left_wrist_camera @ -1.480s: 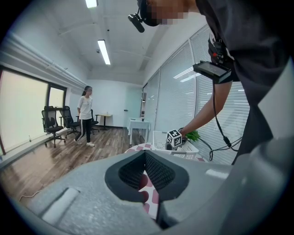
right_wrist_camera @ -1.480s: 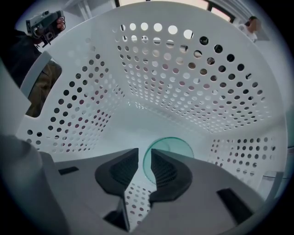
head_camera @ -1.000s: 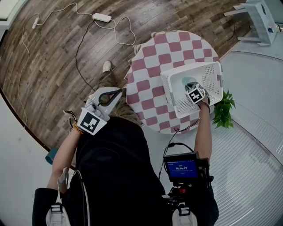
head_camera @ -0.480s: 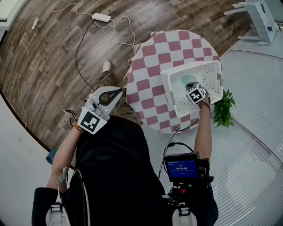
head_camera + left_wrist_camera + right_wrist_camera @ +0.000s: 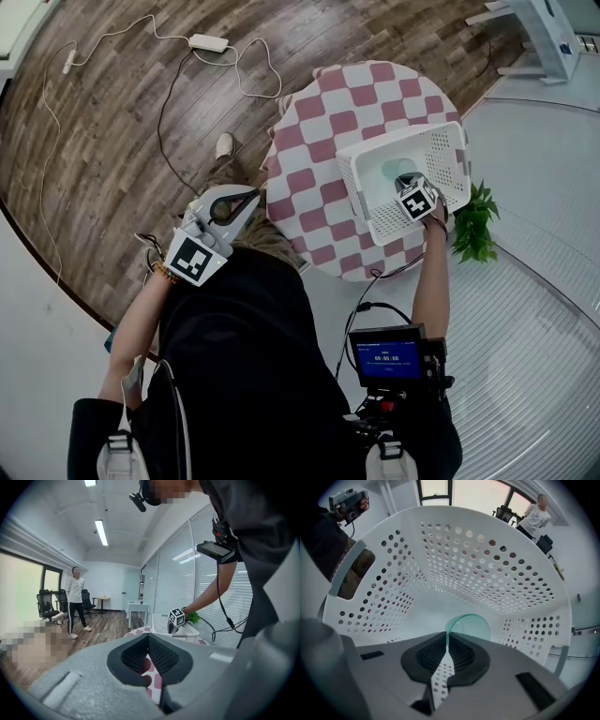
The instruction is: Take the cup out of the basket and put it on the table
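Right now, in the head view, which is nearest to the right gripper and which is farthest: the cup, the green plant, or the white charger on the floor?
1. cup: in the basket, its rim between the right gripper's jaws, which have just been closing.
2. plant: beside the table, to the right.
3. charger: far off on the wood floor, top left.

The basket (image 5: 487,564) is seen as white perforated plastic, smooth and faintly glossy. The cup (image 5: 471,626) is shown in translucent green, smooth material. The surface (image 5: 319,141) is covered with checked cloth. The floor (image 5: 112,122) is laid in matt, grained wood planks.
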Tool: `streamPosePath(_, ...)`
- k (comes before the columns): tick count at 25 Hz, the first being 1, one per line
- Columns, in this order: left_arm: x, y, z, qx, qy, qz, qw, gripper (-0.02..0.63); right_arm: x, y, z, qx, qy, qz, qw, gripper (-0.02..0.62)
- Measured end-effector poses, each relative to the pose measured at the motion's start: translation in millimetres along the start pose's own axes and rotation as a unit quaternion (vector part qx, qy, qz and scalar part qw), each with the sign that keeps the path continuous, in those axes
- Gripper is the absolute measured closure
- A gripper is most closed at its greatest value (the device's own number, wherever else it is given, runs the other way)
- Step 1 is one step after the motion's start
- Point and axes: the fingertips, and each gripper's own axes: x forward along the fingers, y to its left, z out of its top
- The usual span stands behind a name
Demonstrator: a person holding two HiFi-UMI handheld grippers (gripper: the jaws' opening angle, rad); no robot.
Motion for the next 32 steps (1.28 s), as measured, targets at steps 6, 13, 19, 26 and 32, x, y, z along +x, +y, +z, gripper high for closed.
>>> streamPosePath(6, 5, 1, 5, 0.010, -0.002, -0.022, 0.9997, 0.603, -25, -2, 2, 0.001, -0.009, -0.023, 1.000, 0.572)
streamPosePath(13, 12, 5, 14, 0.023, -0.008, -0.053, 0.9983, 0.603, -64, -1, 8, 0.008, -0.030, -0.063, 0.998, 0.572)
streamPosePath(19, 15, 12, 21, 0.035, -0.018, -0.093, 0.9949, 0.603, -111, 7, 18, 0.023, -0.043, -0.111, 0.993, 0.572)
streamPosePath(26, 25, 30, 33, 0.048, -0.028, -0.135, 0.9893, 0.603, -168, 26, 36, 0.038, -0.056, -0.154, 0.986, 0.572)
streamPosePath(32, 32, 36, 40, 0.055, -0.035, -0.167, 0.9838, 0.603, -201, 40, 47, 0.051, -0.056, -0.182, 0.980, 0.572)
